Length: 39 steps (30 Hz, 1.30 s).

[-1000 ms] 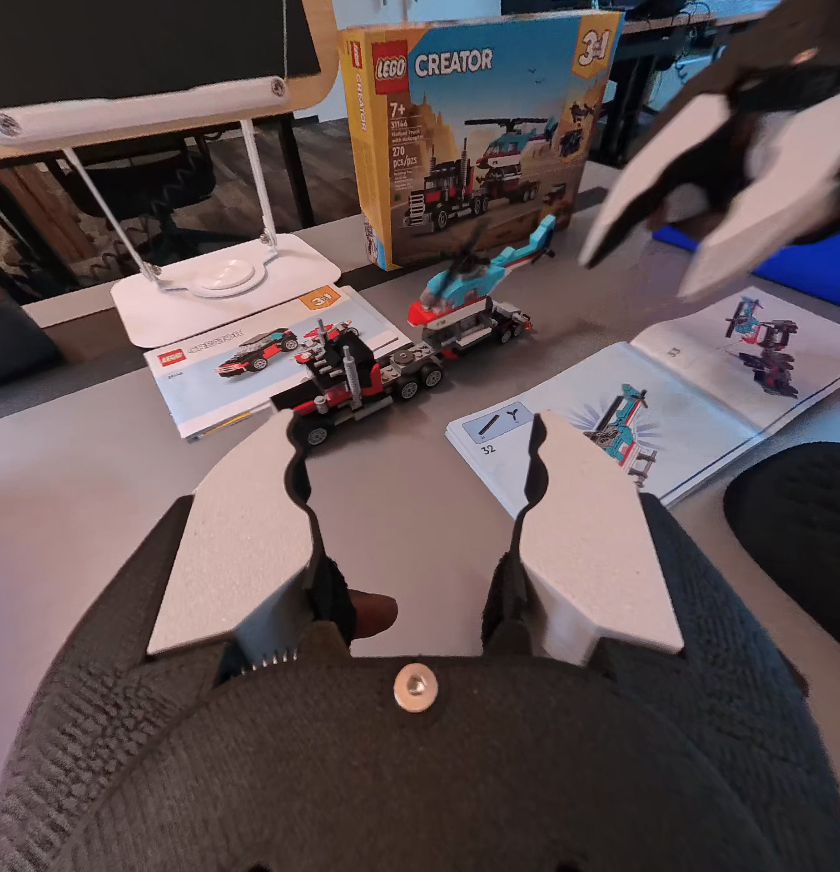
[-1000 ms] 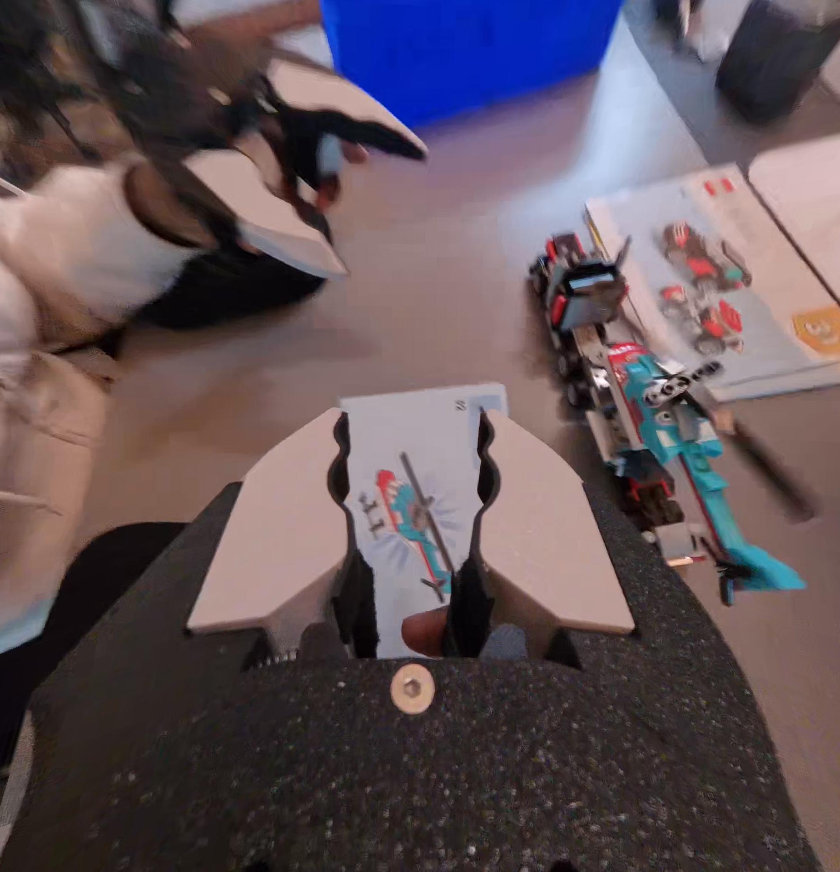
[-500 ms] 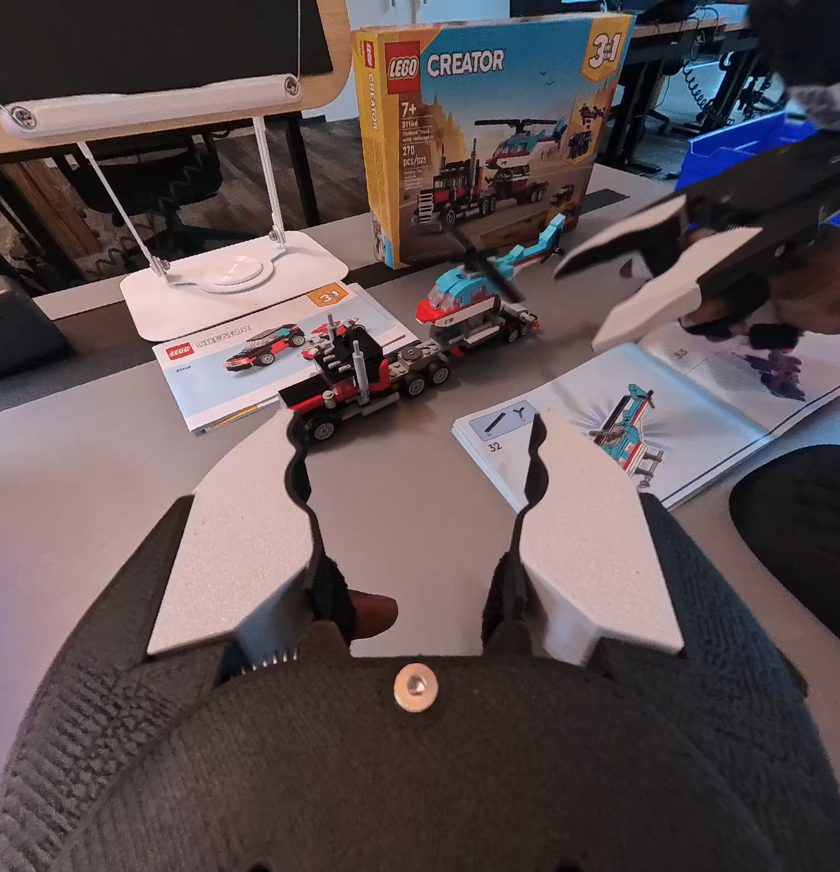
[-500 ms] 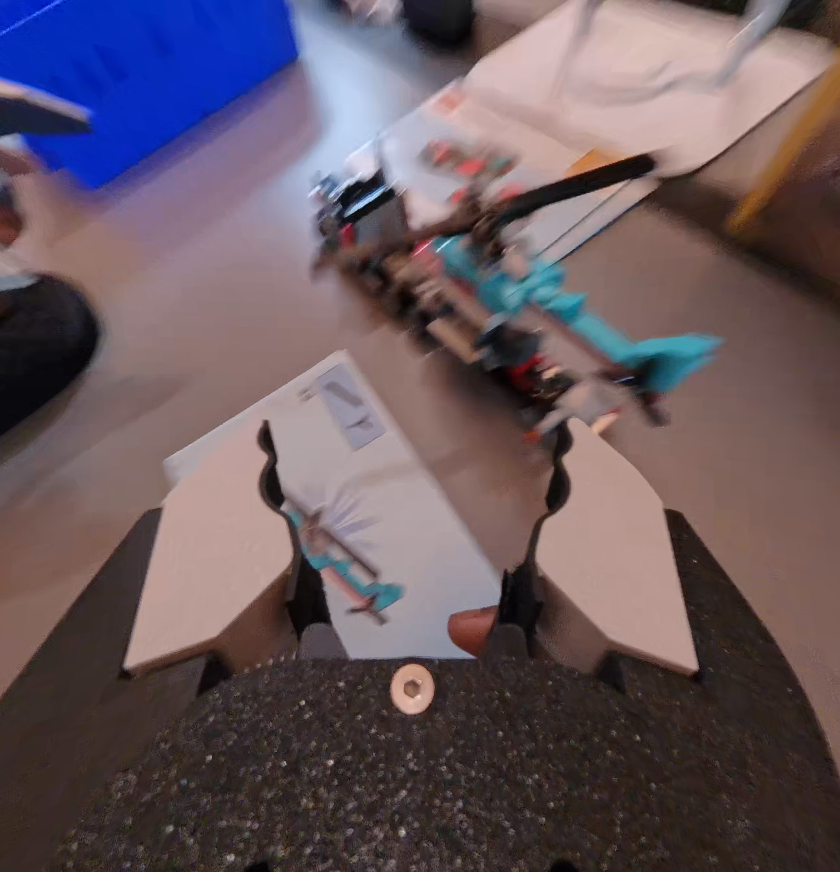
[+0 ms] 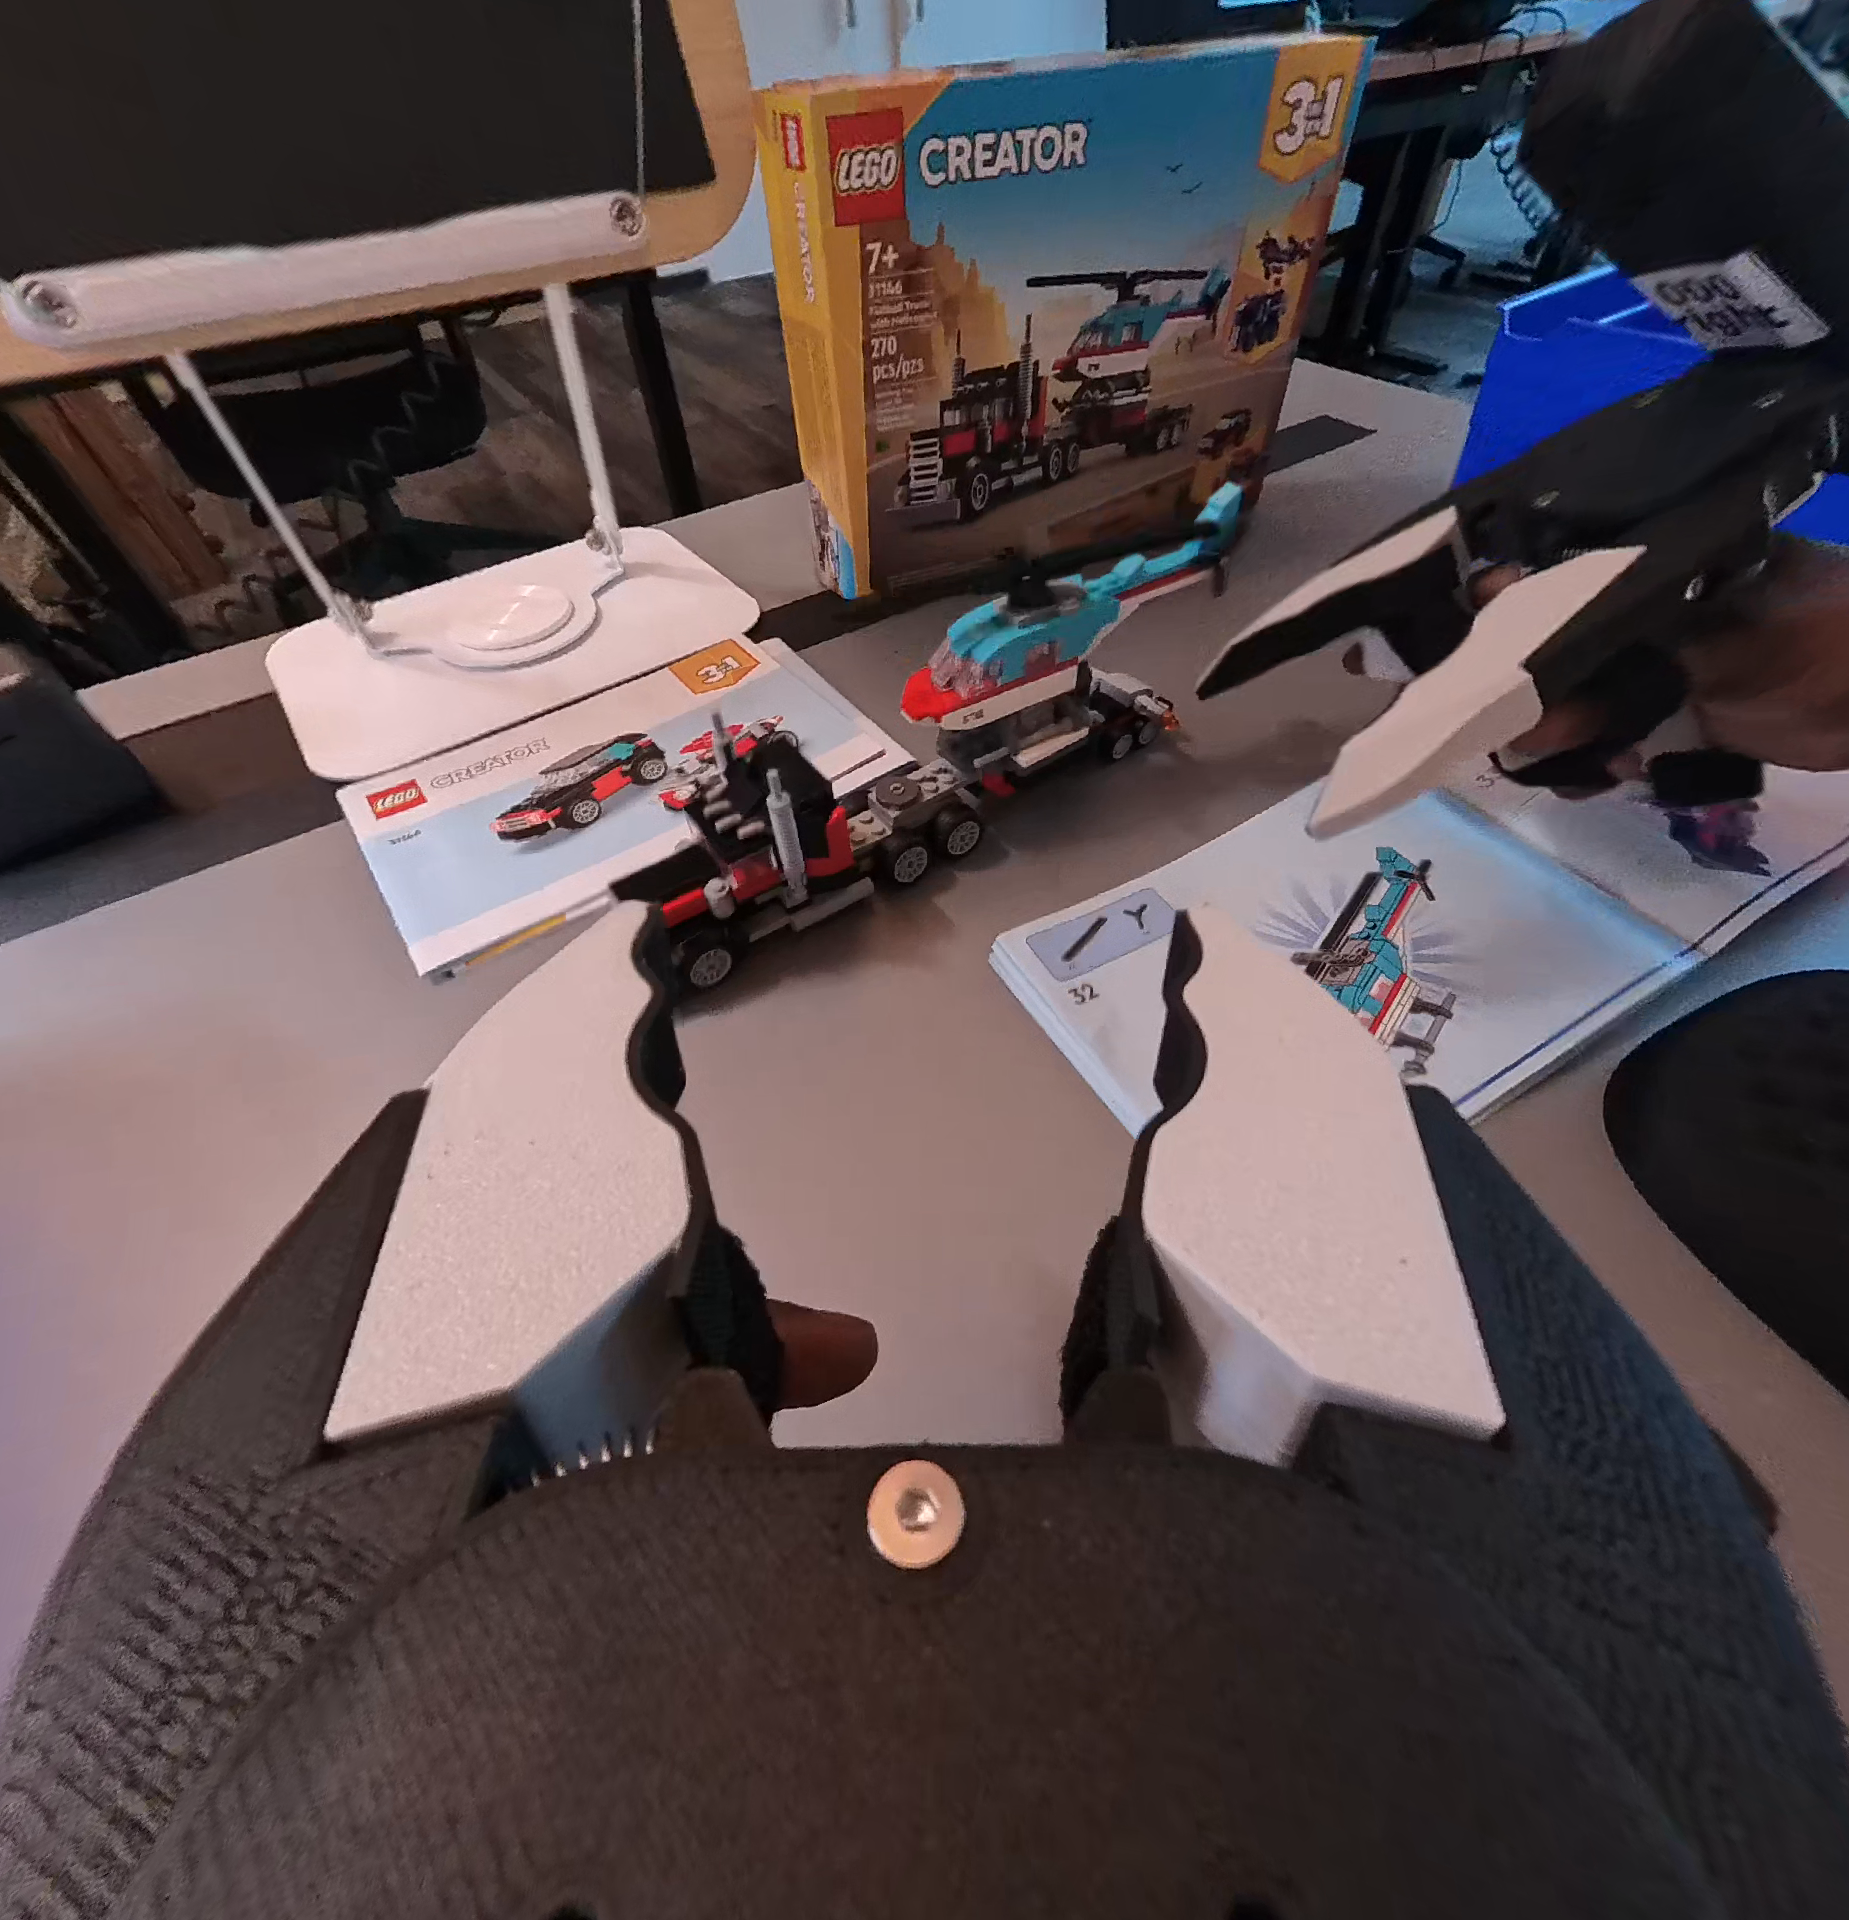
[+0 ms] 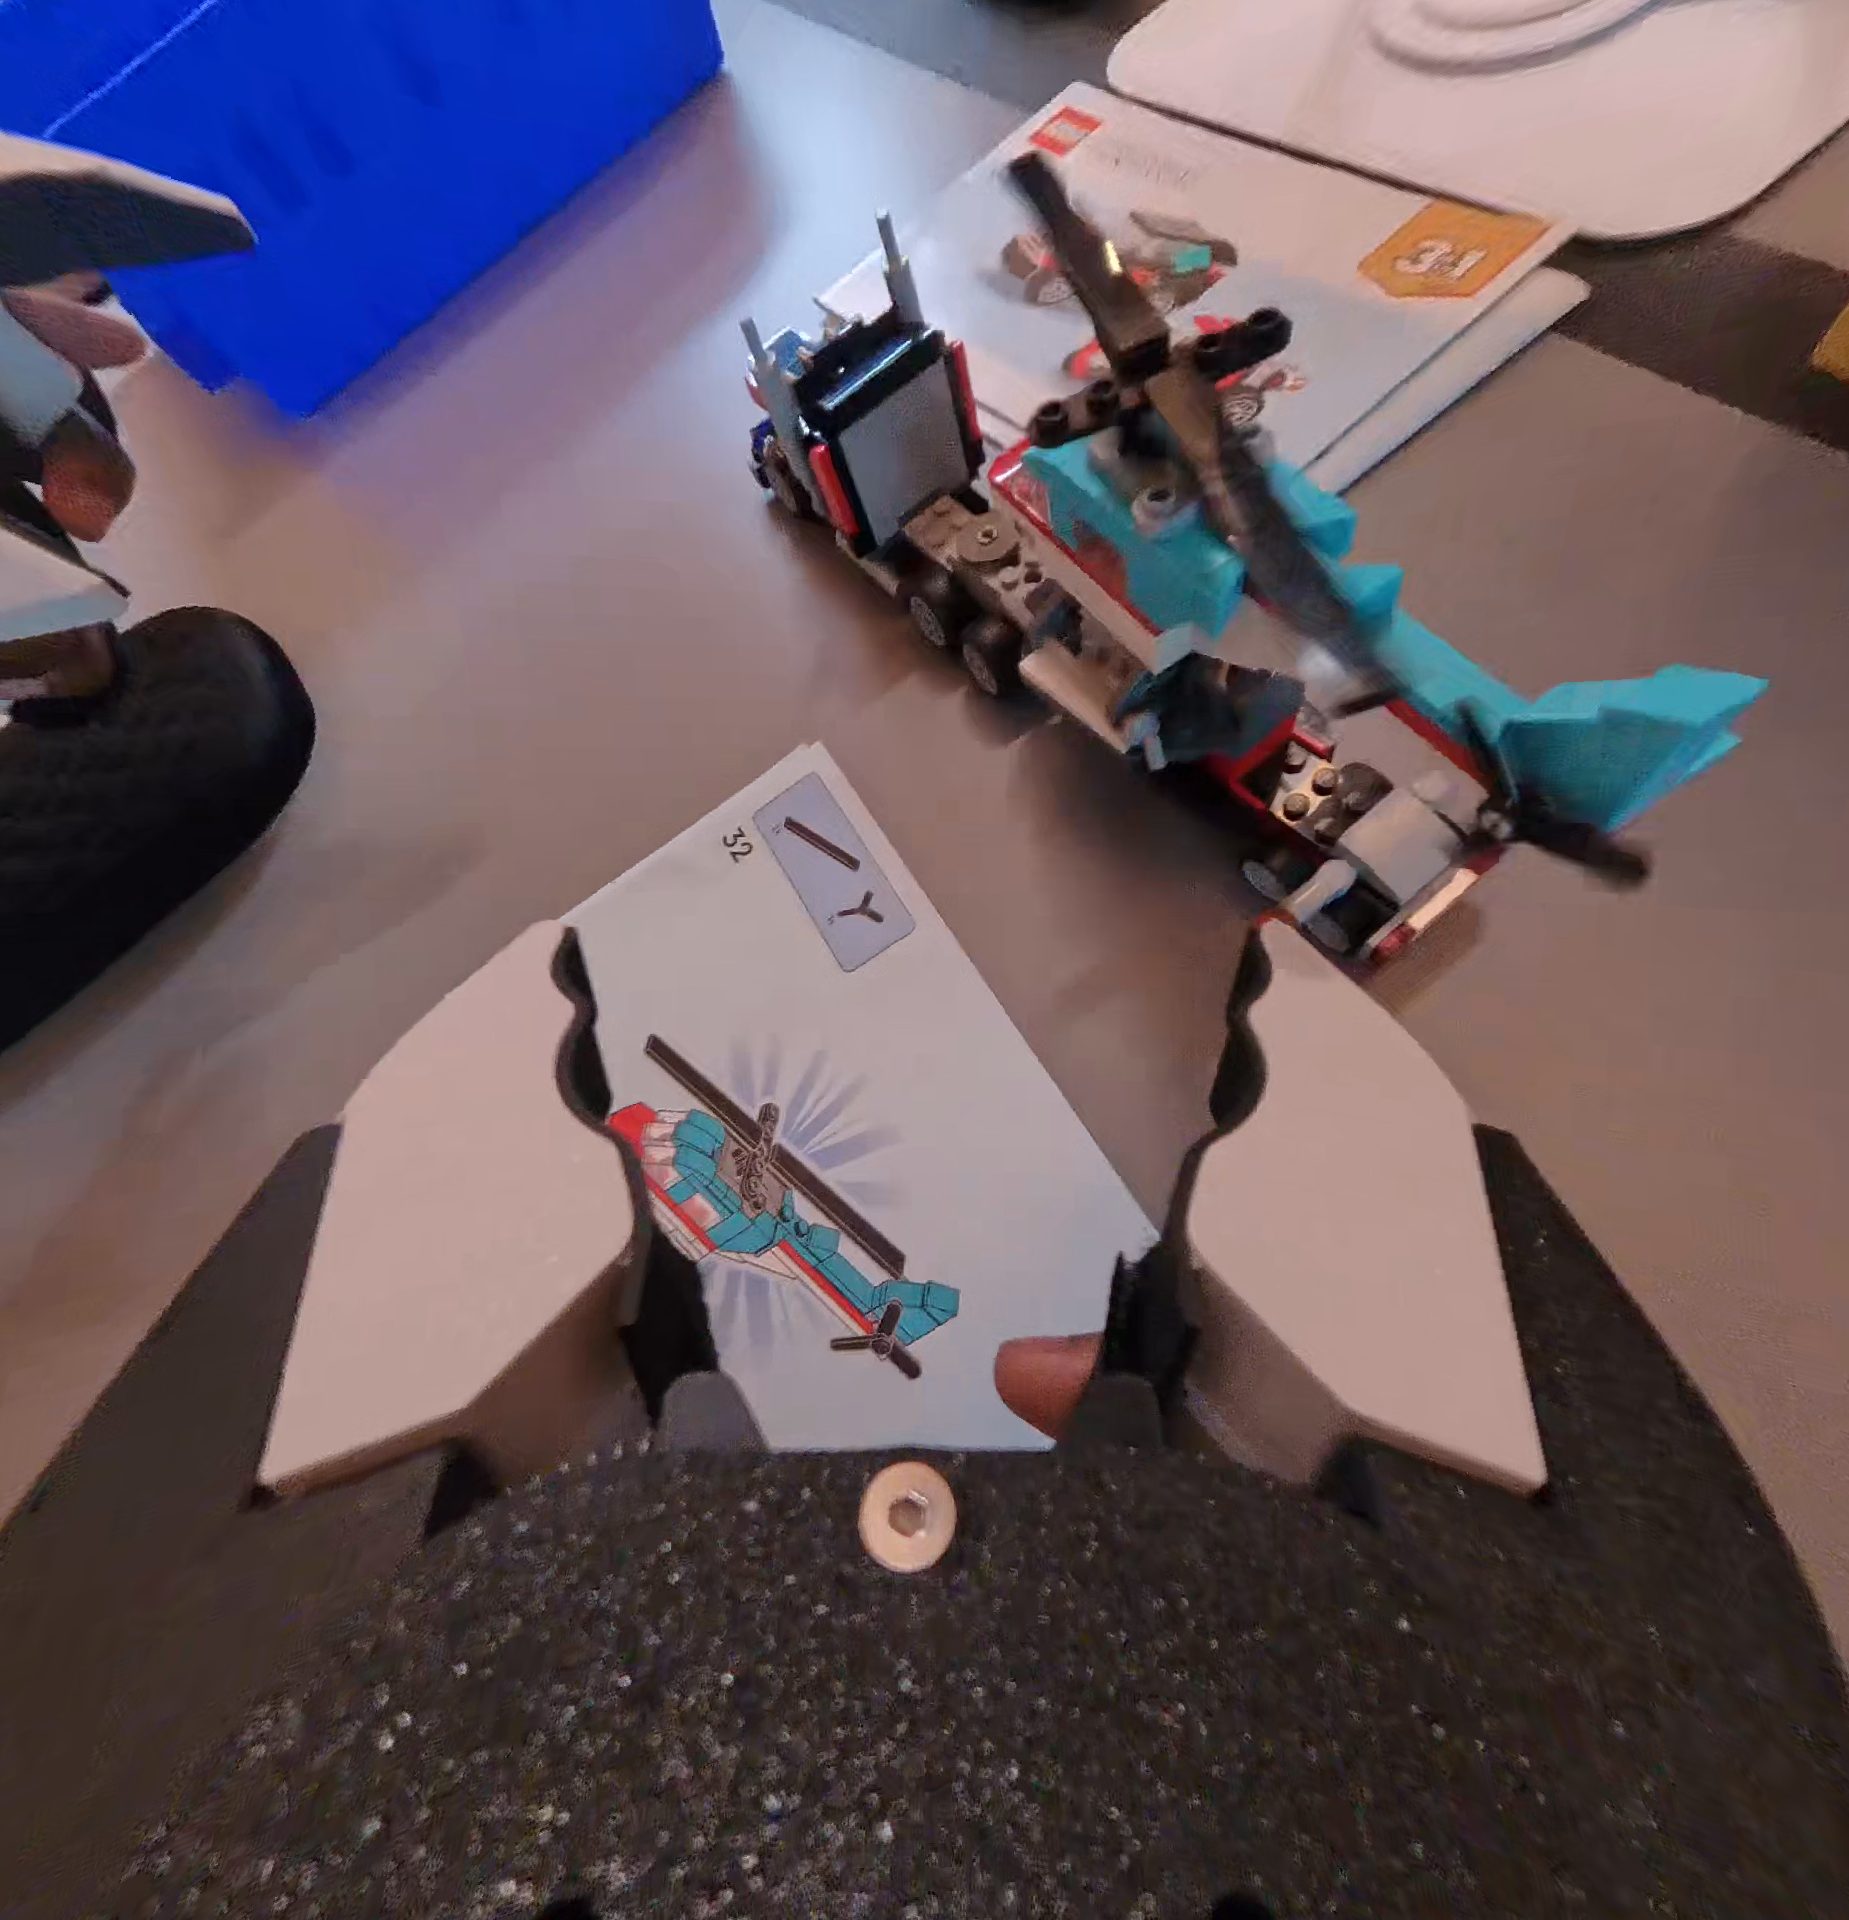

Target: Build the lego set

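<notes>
My left gripper (image 5: 915,997) hangs spread and empty at mid-frame over the table (image 5: 224,1091). The truck (image 5: 785,862) sits just above its fingertips, with the helicopter (image 5: 1045,644) on its trailer (rotor blurred in the right wrist view). My right gripper (image 6: 909,1039) is also spread, holding nothing, over the open manual (image 6: 858,1101), low in its frame.
</notes>
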Tool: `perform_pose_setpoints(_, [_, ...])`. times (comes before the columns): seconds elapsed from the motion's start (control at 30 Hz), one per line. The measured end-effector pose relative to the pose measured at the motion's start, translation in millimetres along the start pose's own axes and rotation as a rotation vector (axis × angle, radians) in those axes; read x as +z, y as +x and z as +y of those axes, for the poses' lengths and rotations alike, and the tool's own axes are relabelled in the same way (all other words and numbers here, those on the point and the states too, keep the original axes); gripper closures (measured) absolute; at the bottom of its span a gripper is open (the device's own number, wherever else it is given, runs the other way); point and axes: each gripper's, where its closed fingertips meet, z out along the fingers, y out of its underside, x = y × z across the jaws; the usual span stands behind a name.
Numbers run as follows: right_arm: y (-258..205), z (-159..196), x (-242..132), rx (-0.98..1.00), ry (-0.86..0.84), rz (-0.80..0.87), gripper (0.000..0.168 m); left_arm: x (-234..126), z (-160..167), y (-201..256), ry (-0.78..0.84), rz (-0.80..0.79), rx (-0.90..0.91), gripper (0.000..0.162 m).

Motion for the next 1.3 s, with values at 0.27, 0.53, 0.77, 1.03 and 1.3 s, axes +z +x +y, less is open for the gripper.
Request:
perform_pose_setpoints(0.27, [22,-11,-25,-0.065,0.106,0.200,0.040,50,-32,52,-0.060,0.337,0.246,0.083])
perform_pose_setpoints(0.53, [18,-26,-25,-0.157,0.188,0.235,0.036,87,-31,104,-0.025,0.609,0.562,0.081])
perform_pose_setpoints(0.77, [15,-27,-19,-0.174,0.194,0.252,0.036,88,-16,102,-0.078,0.611,0.585,0.084])
perform_pose_setpoints(1.03, [14,-32,-26,-0.218,0.211,0.297,0.037,90,-14,107,-0.084,0.611,0.642,0.084])
perform_pose_setpoints(1.3, [-25,12,0,0.012,-0.013,-0.016,0.064,82,37,42,-0.553,0.392,0.672,0.086])
